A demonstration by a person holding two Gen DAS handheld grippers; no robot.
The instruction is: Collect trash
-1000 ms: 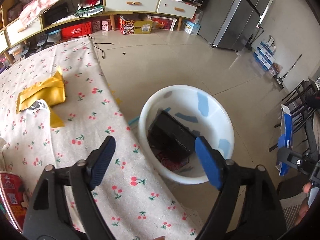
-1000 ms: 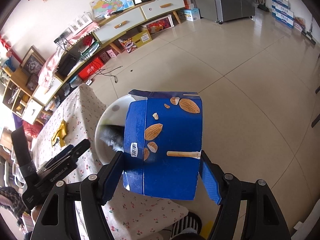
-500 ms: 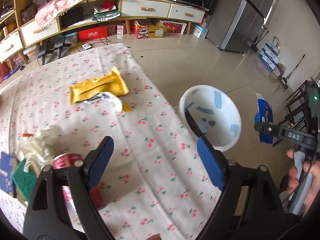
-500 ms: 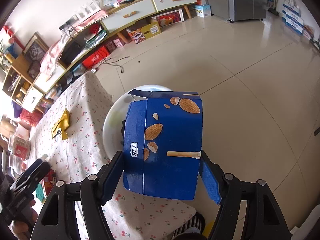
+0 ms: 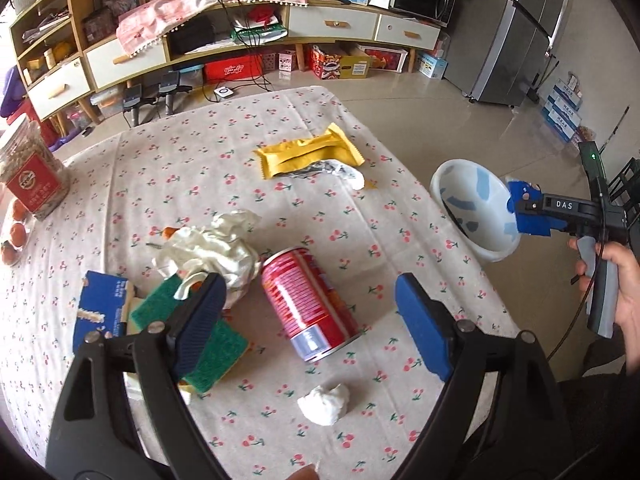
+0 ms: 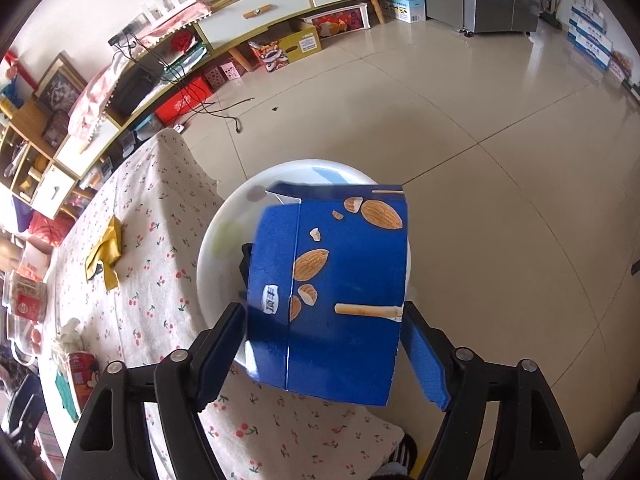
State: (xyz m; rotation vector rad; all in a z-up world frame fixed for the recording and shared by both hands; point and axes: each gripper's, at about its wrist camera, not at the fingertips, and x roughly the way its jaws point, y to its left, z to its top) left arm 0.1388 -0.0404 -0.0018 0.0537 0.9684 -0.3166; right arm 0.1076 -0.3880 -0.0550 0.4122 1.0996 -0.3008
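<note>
the right tongs (image 6: 324,344) grip a blue almond-snack box (image 6: 332,280) by its lower sides, fingers closed against it, and hold it over the white basin (image 6: 224,216) that stands on the floor just beside the surface (image 6: 160,208); something dark already lies inside the basin, partly hidden behind the box. the step in hand looks like dropping this box into the basin: the next move calls for spreading the fingers while the box is above the bowl's mouth rather than its near rim, since the box hangs over the rim edge closest to the camera. the left tongs (image 5: 308,320) are spread wide and hold nothing, hovering above the surface with a red can (image 5: 308,300) lying on its side between and beyond the fingers. that can seems the likely next pick. much trash is left: a crumpled white wrapper (image 5: 212,248), a green sponge (image 5: 216,348), a blue carton (image 5: 100,312), a yellow packet (image 5: 308,152) and a small white wad (image 5: 326,398)
</note>
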